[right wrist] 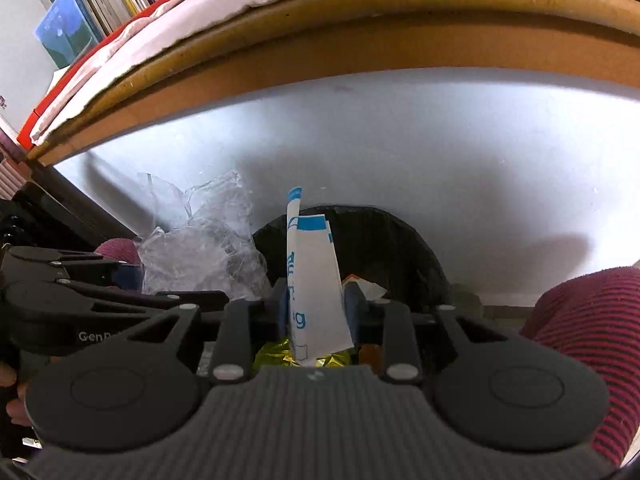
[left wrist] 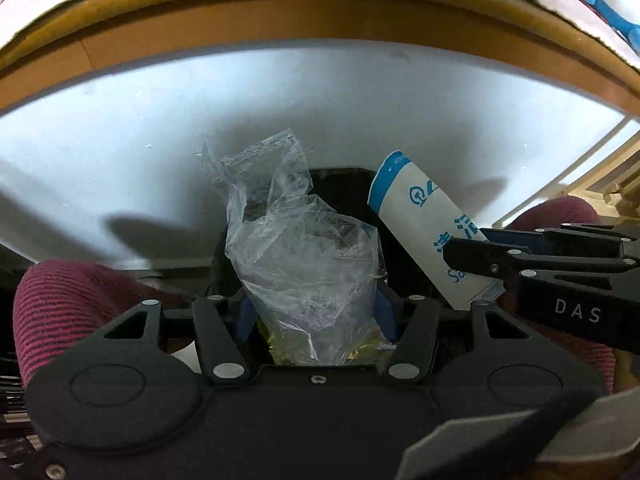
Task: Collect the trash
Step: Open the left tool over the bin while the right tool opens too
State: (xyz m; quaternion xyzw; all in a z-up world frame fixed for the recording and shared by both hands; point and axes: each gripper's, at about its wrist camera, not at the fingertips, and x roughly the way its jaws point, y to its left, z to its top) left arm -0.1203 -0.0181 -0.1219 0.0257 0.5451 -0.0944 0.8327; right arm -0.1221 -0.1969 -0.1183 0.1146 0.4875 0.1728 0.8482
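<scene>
Both pieces hang over the black bin (gold wrappers already inside); the left gripper pinches a clear plastic bag; the right gripper pinches a blue-and-white packet; 2 drops remain.

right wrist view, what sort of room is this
Probably a bedroom or study at home. A wooden table edge with a cloth on it runs across the top, a row of books stands behind it, and a black-lined trash bin sits on the floor by a white wall.
</scene>
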